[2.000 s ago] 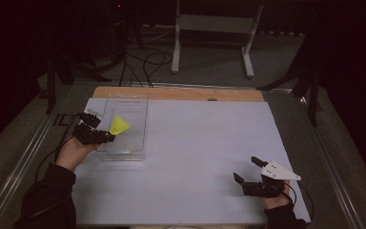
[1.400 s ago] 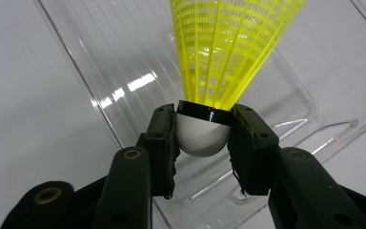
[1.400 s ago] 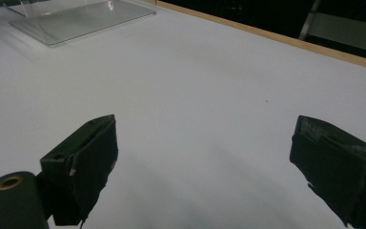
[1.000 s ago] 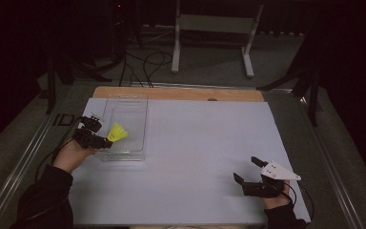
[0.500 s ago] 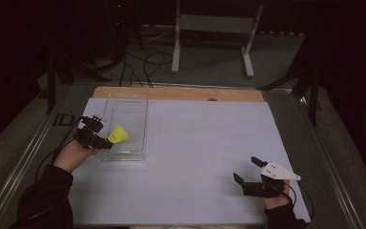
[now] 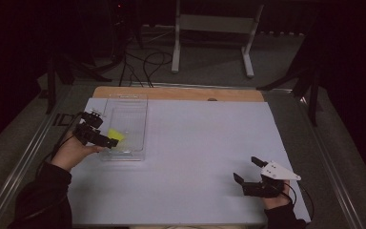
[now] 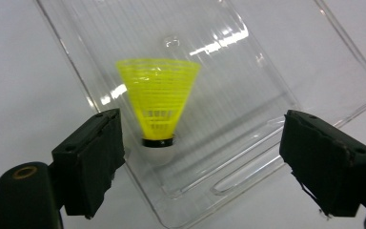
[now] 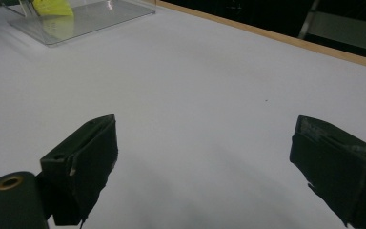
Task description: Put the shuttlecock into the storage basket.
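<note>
Change since earlier: shuttlecock (image 7: pixel 158 102) is now lying in the clear tray (image 6: pixel 134 107) instead of being carried at its edge, and the left gripper (image 6: pixel 102 139) has just been opening its jaws, with nothing pressed between them.
Shuttlecock position: lying on its side in the near part of the tray, white cork end toward the left gripper, yellow skirt fanning away.
Reason for placement: the tray is likely serving as the drop-off spot, so the shuttlecock is resting there freely.
Left gripper state: released, jaws standing wide on either side of the cork without touching it.
Right gripper (image 6: pixel 248 175) state: idling well apart on the white table cover (image 6: pixel 205 143), jaws spread, holding nothing.
</note>
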A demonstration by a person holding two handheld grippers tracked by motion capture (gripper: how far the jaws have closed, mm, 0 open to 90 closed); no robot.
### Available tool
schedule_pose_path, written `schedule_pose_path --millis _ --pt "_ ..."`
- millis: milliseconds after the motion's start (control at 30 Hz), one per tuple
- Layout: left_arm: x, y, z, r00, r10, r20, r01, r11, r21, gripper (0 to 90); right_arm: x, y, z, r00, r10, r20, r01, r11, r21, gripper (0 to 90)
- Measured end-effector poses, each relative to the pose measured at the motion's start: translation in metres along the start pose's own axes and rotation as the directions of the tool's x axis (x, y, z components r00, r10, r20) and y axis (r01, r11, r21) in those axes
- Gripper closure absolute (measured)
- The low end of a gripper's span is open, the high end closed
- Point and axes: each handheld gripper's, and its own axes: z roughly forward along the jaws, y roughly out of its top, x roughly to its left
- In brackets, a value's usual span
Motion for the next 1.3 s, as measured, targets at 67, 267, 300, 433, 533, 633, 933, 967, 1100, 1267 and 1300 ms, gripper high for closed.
schedule_pose_path --millis 67,267,300,433,533,633,933,967,1100,1267,1300 --pt "-0.001 0.001 -0.001 1.0 -0.002 -0.006 0.002 1.0 0.002 9.6 0.0 0.0 0.0 1.0 0.002 0.001 -0.002 1.0 0.0 9.1" --pt "-0.002 0.002 -0.004 0.9993 0.005 0.037 -0.004 1.0 -0.007 0.1 0.0 0.0 0.0 1.0 -0.001 0.001 0.001 1.0 -0.001 9.1" --pt "-0.002 0.002 -0.005 0.9993 -0.001 0.037 0.001 0.9997 -0.024 0.0 0.0 0.0 0.0 1.0 0.0 0.001 0.0 1.0 -0.001 9.1" --pt "-0.002 0.003 -0.008 0.9991 0.013 0.04 -0.012 0.9993 -0.037 0.0 0.0 0.0 0.0 1.0 -0.001 0.003 0.001 1.0 -0.002 9.1" --pt "-0.003 0.005 -0.009 0.9989 0.013 0.044 -0.011 0.9989 -0.046 0.0 0.0 0.0 0.0 1.0 0.0 0.003 0.0 1.0 -0.003 9.1" --pt "-0.005 0.006 -0.01 0.9984 0.026 0.05 -0.024 0.9984 -0.051 0.0 0.0 0.0 -0.001 1.0 -0.001 0.004 0.001 1.0 -0.003 9.1" --pt "-0.011 0.013 -0.017 0.9966 0.059 0.057 -0.052 0.991 -0.123 0.0 0.0 0.0 -0.001 1.0 -0.002 0.006 0.002 1.0 -0.004 9.1" --pt "-0.012 0.014 -0.017 0.9963 0.068 0.052 -0.061 0.9904 -0.124 0.0 0.0 0.0 -0.001 1.0 -0.002 0.005 0.002 1.0 -0.005 9.1" --pt "-0.019 0.019 -0.015 0.9936 0.097 0.058 -0.089 0.9883 -0.124 0.0 0.0 0.0 -0.001 1.0 0.0 0.006 0.0 1.0 -0.005 9.1" --pt "-0.025 0.025 -0.015 0.9907 0.111 0.079 -0.098 0.9843 -0.147 0.0 0.0 0.0 -0.001 1.0 0.0 0.007 0.0 1.0 -0.005 9.1" --pt "-0.027 0.027 -0.016 0.9895 0.119 0.082 -0.105 0.9823 -0.155 0.0 0.0 0.0 -0.001 1.0 0.0 0.008 0.0 1.0 -0.005 9.1"
